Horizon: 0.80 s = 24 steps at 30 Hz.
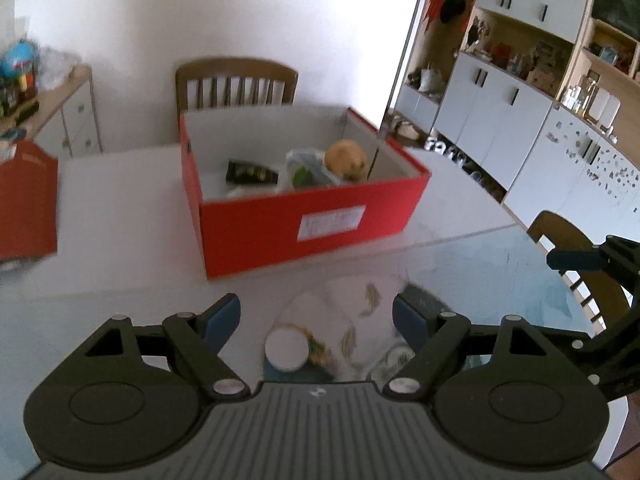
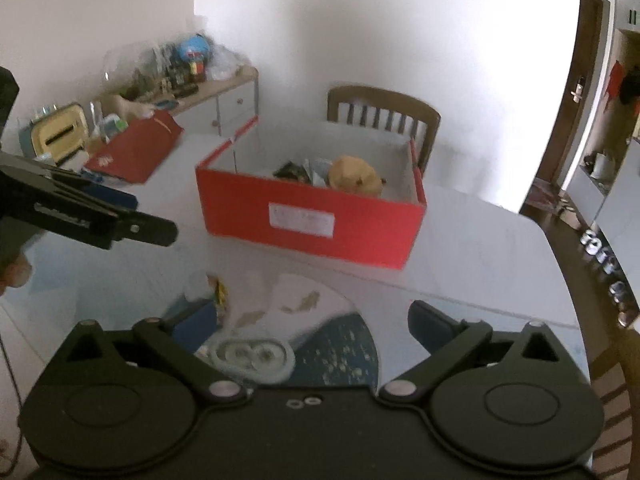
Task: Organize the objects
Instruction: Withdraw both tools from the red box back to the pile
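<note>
The red box (image 1: 304, 216) stands open-topped on the white table (image 1: 120, 208), toward its far side in front of a wooden chair (image 1: 236, 80), with a pale label on its near wall. Inside it lie a brown plush toy (image 1: 347, 159) against the right-hand wall, a clear packet (image 1: 304, 168) beside it and a dark flat packet (image 1: 252, 171) further left. On the near part of the table, well apart from the box, sits a loose cluster of things: a small jar with a white round lid (image 1: 286, 350), a white cloth with yellowish marks (image 1: 352, 320), a pale grey ring-shaped piece (image 2: 252, 356) and a dark blue speckled patch (image 2: 340, 350); motion blur makes it hard to say exactly what these last ones are. The left gripper (image 1: 316, 318) hangs above this cluster with its jaws spread wide, blue pads on either side of the jar and cloth, pressing on nothing. The right gripper (image 2: 312, 320) is likewise spread to its widest over the same cluster, the ring-shaped piece and blue patch lying below the gap, and no pad touches them. Each gripper shows at the edge of the other's view. A red lid (image 2: 136, 152) lies at the table's left end near a cluttered sideboard (image 2: 208, 92).
</note>
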Each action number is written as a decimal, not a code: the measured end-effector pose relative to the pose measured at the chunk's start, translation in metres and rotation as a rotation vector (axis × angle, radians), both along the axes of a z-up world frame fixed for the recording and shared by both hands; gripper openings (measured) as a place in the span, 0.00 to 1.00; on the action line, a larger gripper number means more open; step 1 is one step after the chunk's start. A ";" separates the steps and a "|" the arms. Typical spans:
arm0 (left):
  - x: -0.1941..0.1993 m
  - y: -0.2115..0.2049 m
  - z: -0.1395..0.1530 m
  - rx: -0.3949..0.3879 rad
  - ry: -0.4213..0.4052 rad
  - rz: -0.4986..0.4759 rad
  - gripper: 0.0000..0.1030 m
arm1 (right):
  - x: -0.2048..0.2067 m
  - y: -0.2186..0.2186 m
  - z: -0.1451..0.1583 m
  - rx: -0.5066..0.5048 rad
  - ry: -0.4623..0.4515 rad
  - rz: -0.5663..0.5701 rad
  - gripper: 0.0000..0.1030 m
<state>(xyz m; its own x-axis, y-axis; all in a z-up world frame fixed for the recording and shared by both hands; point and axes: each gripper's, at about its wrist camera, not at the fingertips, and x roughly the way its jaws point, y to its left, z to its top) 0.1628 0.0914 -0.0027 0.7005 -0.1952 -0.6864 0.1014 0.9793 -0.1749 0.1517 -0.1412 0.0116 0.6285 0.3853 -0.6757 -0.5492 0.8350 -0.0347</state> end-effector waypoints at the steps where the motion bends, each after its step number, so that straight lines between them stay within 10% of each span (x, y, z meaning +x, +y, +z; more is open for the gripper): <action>1: -0.002 0.000 -0.005 -0.005 0.010 0.005 0.81 | -0.002 -0.001 -0.004 -0.003 0.012 -0.002 0.99; 20: -0.019 0.001 -0.076 -0.026 0.159 0.036 0.81 | -0.027 0.005 -0.068 -0.055 0.171 -0.001 0.99; 24: -0.016 0.005 -0.084 -0.019 0.145 0.064 0.96 | -0.026 0.007 -0.077 -0.071 0.172 -0.022 0.98</action>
<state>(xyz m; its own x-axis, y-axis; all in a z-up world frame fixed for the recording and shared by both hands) 0.1469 0.0960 -0.0870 0.6058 -0.1668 -0.7779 0.0112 0.9795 -0.2013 0.1258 -0.1344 -0.0654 0.5096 0.3199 -0.7988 -0.5334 0.8459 -0.0015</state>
